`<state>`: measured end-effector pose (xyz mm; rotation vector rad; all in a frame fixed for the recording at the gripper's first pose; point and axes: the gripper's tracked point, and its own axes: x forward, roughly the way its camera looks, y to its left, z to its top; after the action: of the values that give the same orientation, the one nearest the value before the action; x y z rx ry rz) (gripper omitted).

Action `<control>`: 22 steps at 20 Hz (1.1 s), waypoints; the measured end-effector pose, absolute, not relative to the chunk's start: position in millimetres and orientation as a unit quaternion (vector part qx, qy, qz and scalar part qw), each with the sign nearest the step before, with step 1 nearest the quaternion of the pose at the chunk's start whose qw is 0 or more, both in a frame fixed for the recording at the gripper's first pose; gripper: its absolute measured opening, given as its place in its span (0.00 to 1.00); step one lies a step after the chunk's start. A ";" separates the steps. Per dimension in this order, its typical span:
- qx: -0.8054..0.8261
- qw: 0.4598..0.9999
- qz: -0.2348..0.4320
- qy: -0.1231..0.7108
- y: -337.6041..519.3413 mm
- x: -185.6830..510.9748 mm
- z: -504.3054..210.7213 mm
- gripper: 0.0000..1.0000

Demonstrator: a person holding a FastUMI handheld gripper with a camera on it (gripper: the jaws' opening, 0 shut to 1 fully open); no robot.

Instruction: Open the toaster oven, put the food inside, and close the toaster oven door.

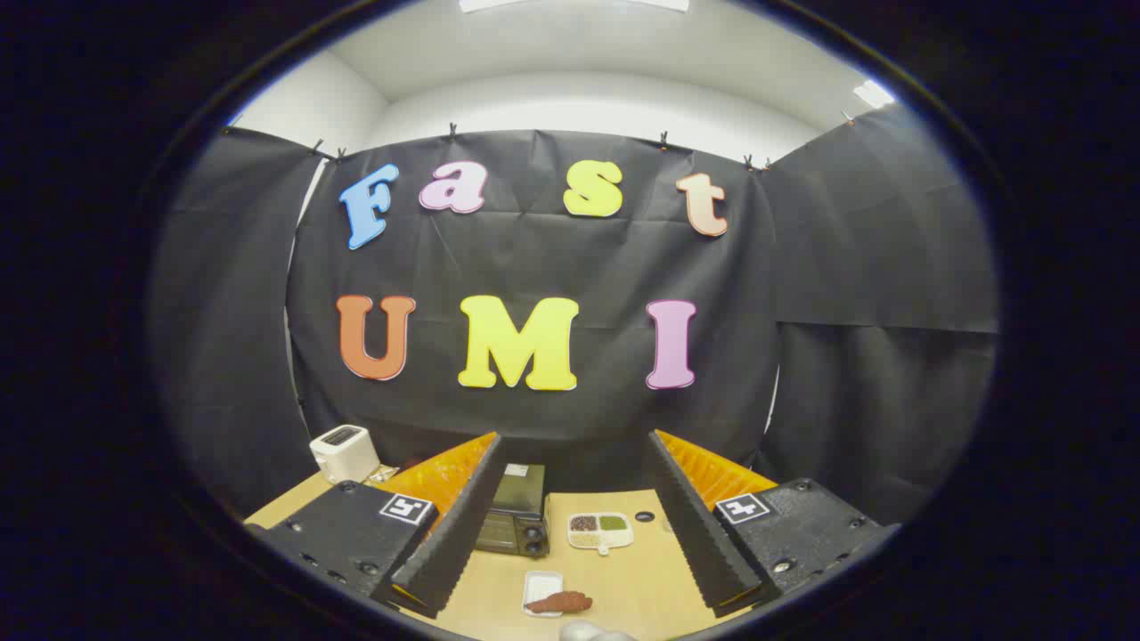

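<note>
A small dark toaster oven [515, 512] stands on the wooden table [641, 579], partly behind my left finger, its door up and closed. A brown piece of food [561, 603] lies on a small white tray [541, 589] nearer to me, between the fingers. My gripper [570, 525] hangs high above the table, open wide, with nothing between its fingers.
A white divided dish [600, 531] with brown, green and pale fillings sits right of the oven. A white pop-up toaster [344, 452] stands at the table's far left corner. A small dark round thing [645, 516] lies beyond the dish. Black cloth walls close the booth.
</note>
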<state>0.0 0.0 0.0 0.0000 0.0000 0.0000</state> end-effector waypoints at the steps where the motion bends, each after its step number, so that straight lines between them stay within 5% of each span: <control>1: 0.002 1.000 -0.001 0.001 -0.1 0.1 -1.5 1.00; 22: 0.026 0.999 -0.017 0.015 -1.5 1.4 -14.2 1.00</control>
<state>1.4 -1.5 -14.2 0.0529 0.0303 -0.0339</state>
